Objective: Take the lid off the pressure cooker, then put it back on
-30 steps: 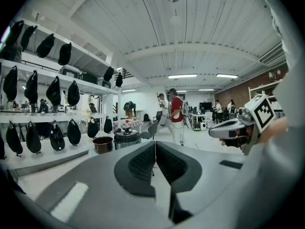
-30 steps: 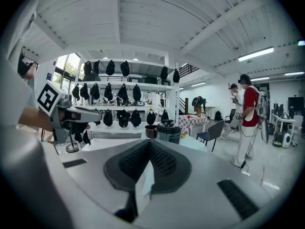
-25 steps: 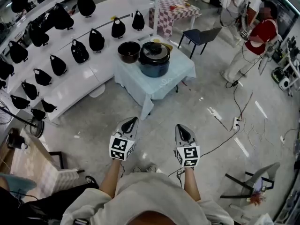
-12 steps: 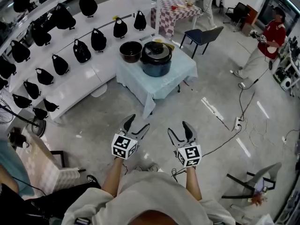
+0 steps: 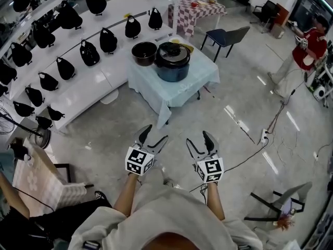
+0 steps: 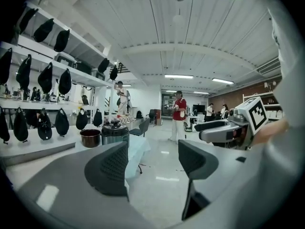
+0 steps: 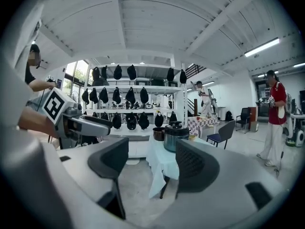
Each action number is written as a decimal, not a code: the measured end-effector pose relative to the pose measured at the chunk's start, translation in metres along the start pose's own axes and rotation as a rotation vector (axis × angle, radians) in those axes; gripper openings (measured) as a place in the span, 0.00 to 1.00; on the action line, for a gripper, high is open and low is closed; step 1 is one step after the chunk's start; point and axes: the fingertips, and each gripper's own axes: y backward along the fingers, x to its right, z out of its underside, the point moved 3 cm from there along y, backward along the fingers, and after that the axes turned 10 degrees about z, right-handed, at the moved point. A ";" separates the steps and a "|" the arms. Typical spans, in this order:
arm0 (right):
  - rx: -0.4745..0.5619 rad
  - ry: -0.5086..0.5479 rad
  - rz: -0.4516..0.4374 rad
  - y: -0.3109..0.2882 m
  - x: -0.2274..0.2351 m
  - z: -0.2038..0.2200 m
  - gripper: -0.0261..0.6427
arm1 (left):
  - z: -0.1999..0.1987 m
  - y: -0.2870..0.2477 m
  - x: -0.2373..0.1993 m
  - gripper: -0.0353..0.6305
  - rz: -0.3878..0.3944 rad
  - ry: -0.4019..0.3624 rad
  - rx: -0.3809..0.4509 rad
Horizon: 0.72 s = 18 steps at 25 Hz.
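Observation:
The dark pressure cooker stands on a table draped in pale blue cloth, several steps ahead of me, with its black lid on top. It is also in the left gripper view and the right gripper view. My left gripper and right gripper hang side by side over the floor, far from the cooker. Both have just been opening and now stand open with nothing between the jaws.
A brown inner pot sits beside the cooker. A long white counter carries several black bags. A dark chair and a checkered table stand behind. Cables and a power strip lie on the floor at right. A person in red stands far right.
Both grippers, shut a second ago, opened wide. The left one shifted slightly. People in the background have walked to other spots.

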 end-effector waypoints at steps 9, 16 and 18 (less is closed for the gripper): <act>-0.016 -0.005 -0.006 -0.045 0.025 0.006 0.47 | 0.000 -0.039 -0.033 0.52 -0.008 0.012 -0.013; -0.030 0.007 0.012 -0.112 0.060 -0.002 0.47 | -0.013 -0.100 -0.089 0.52 0.014 0.027 -0.005; -0.031 0.006 0.017 -0.137 0.071 -0.011 0.47 | -0.024 -0.120 -0.109 0.52 0.022 0.026 -0.005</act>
